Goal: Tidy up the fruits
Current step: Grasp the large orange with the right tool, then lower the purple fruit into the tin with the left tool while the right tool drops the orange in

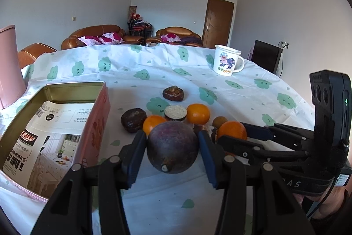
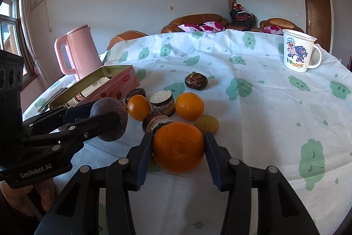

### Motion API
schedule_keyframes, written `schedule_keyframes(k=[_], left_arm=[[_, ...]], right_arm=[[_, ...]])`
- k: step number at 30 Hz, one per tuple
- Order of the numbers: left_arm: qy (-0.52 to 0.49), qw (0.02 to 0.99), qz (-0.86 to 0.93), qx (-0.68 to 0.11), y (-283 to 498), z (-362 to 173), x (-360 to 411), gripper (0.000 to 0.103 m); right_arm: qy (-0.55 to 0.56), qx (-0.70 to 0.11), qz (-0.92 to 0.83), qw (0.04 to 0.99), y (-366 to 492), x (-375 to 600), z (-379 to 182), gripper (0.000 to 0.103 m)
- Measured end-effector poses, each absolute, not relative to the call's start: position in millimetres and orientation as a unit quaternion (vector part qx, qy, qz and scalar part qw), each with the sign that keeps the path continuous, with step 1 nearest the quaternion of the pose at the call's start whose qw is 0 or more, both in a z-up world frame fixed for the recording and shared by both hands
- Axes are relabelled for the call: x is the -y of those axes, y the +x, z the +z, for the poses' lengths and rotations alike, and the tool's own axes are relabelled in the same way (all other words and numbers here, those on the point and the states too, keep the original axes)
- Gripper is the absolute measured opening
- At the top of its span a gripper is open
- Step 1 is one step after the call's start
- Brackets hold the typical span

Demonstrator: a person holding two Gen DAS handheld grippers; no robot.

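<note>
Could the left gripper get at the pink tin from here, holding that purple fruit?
Probably yes. The left gripper is shut on the purple fruit, and the open pink tin sits just to its left with nothing visible between them. The fruit cluster lies ahead and right, out of that path.

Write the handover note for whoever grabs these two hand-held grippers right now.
Left hand-held gripper: shut on the dark purple fruit, near the table at the front of the pile.
Right hand-held gripper: pads at both sides of the front orange; a firm grip cannot be confirmed.
Pink tin: open, left of the pile, holding only a printed leaflet, no fruit.
On the tablecloth: two more oranges, a small yellow-brown fruit and several dark brown pieces.
Done: nothing boxed yet.
Left: probably move the fruit into the tin.
</note>
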State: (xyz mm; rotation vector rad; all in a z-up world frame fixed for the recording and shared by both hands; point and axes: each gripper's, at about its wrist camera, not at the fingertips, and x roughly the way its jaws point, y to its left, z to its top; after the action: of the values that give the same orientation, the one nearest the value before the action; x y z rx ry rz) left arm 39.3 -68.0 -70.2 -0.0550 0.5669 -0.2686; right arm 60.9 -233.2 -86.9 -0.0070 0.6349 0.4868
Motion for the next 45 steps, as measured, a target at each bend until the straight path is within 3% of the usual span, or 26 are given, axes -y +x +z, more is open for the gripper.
schedule_keyframes(k=[34, 45], left_arm=[[0.022, 0.977, -0.079, -0.197, 13.0, -46.9, 68.4, 0.051], [-0.007, 0.978, -0.04, -0.206, 21.4, -33.6, 20.5, 0.051]], right_arm=[[-0.021, -0.204, 0.204, 0.957, 35.3, 236.2, -66.1, 0.048], [-0.032, -0.2, 0.255, 0.946, 48.7, 196.1, -35.8, 0.048]])
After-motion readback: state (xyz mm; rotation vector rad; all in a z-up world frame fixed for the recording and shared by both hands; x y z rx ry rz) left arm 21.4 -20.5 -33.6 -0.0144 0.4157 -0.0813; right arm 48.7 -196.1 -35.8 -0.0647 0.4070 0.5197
